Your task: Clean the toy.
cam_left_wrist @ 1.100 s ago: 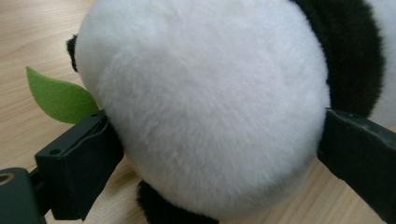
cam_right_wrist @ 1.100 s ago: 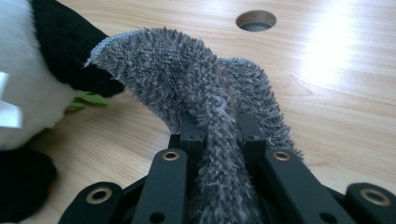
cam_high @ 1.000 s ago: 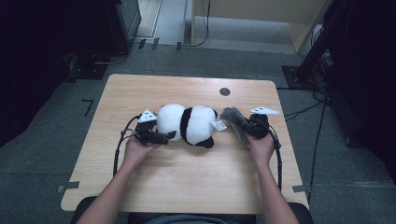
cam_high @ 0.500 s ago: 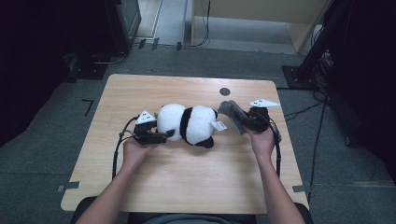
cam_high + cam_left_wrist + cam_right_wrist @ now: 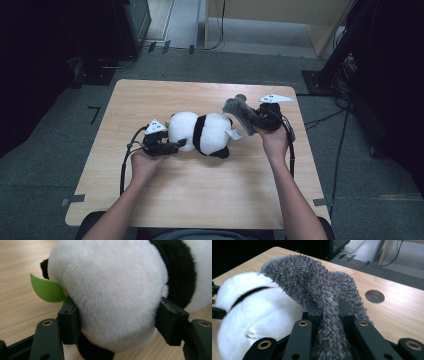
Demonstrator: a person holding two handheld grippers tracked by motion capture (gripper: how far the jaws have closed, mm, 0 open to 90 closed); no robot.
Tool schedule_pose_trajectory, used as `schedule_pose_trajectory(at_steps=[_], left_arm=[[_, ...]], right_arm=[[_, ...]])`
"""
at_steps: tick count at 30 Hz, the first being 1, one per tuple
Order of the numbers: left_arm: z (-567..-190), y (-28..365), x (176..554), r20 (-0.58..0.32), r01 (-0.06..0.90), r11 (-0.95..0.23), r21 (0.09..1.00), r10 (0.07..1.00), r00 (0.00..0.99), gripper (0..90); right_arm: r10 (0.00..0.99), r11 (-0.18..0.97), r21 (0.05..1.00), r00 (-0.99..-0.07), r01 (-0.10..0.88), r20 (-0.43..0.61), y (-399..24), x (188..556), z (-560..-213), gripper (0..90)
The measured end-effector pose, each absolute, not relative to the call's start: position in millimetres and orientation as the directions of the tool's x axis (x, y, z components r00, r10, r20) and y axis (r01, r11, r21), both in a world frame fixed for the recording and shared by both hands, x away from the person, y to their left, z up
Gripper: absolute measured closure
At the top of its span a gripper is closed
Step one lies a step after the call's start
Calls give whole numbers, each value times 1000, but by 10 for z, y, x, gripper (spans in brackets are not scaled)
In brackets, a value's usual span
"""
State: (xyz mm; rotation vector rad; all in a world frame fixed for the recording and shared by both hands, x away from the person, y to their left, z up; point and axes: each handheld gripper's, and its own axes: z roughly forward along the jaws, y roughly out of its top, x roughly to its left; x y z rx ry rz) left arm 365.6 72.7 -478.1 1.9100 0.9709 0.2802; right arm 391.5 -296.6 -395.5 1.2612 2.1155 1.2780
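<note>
The left gripper (image 5: 172, 146), jaws just closing, is squeezing the panda (image 5: 200, 132) mid-table (image 5: 210, 200); the right gripper (image 5: 252, 120) is pinching a grey cloth (image 5: 237, 110) near the far edge.

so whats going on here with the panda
A person at a wooden table works with a hand-held gripper in each hand. The left hand-held gripper has just been closing on the white end of a plush panda lying on the table, its pads against the fur. The right hand-held gripper is shut on a fuzzy grey cloth, held up beside the panda.
</note>
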Motion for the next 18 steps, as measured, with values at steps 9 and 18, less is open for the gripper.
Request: schedule_pose_trajectory(at_steps=[9, 18], left_arm=[[-4749, 720, 3596, -193, 515, -236, 824, 737, 647, 324], [-4717, 708, 3532, -194, 520, -229, 823, 748, 635, 328]], right_arm=[[797, 236, 849, -593, 472, 109, -2685, 3973, -3769, 776], [759, 266, 852, -643, 451, 103, -2352, 4037, -3703, 772]])
